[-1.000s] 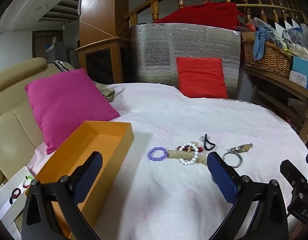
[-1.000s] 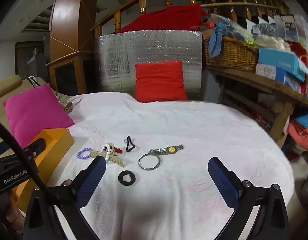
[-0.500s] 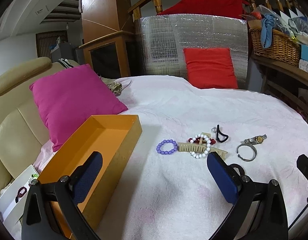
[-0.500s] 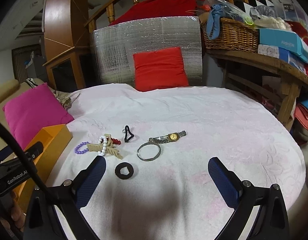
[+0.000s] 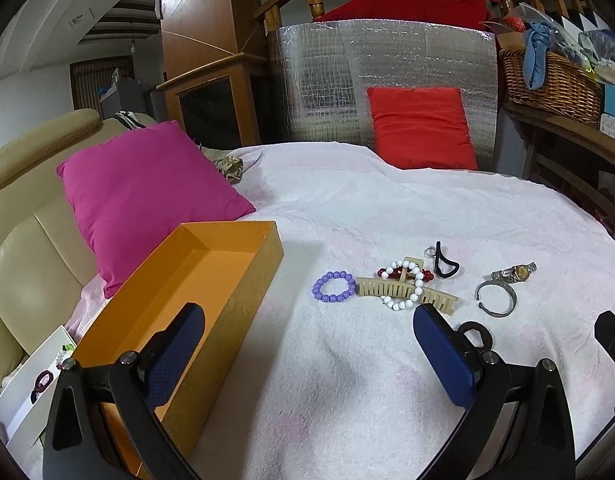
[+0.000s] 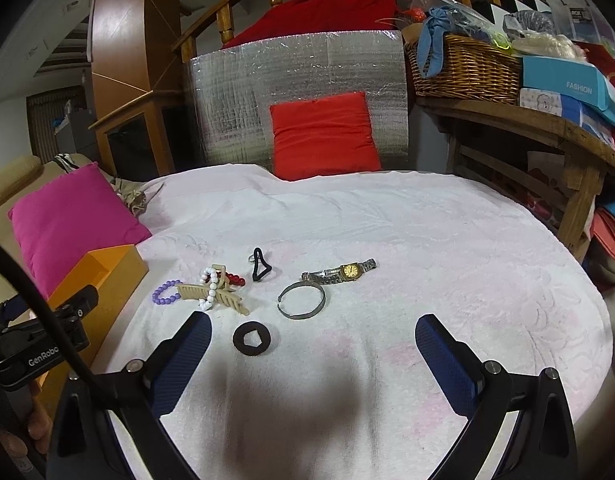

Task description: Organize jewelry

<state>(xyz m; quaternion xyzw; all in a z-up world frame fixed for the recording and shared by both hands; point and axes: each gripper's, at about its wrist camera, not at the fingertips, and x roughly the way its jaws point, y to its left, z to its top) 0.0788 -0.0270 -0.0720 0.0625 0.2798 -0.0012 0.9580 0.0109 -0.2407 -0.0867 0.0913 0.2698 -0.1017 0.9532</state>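
Both my grippers, left (image 5: 307, 352) and right (image 6: 311, 354), hover wide apart and hold nothing. On the white cloth (image 6: 427, 240) lie a purple bracelet (image 5: 334, 287), comb (image 5: 403, 295), watch (image 6: 339, 273), bangle (image 6: 302, 301) and black ring (image 6: 252, 339), right of the orange box (image 5: 211, 280).

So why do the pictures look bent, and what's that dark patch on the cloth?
Both wrist views use fisheye lenses: black corners, bowed railings. In the right wrist view, a soft shadow falls on the white cloth between the open right tongs; jewelry stays sharp.
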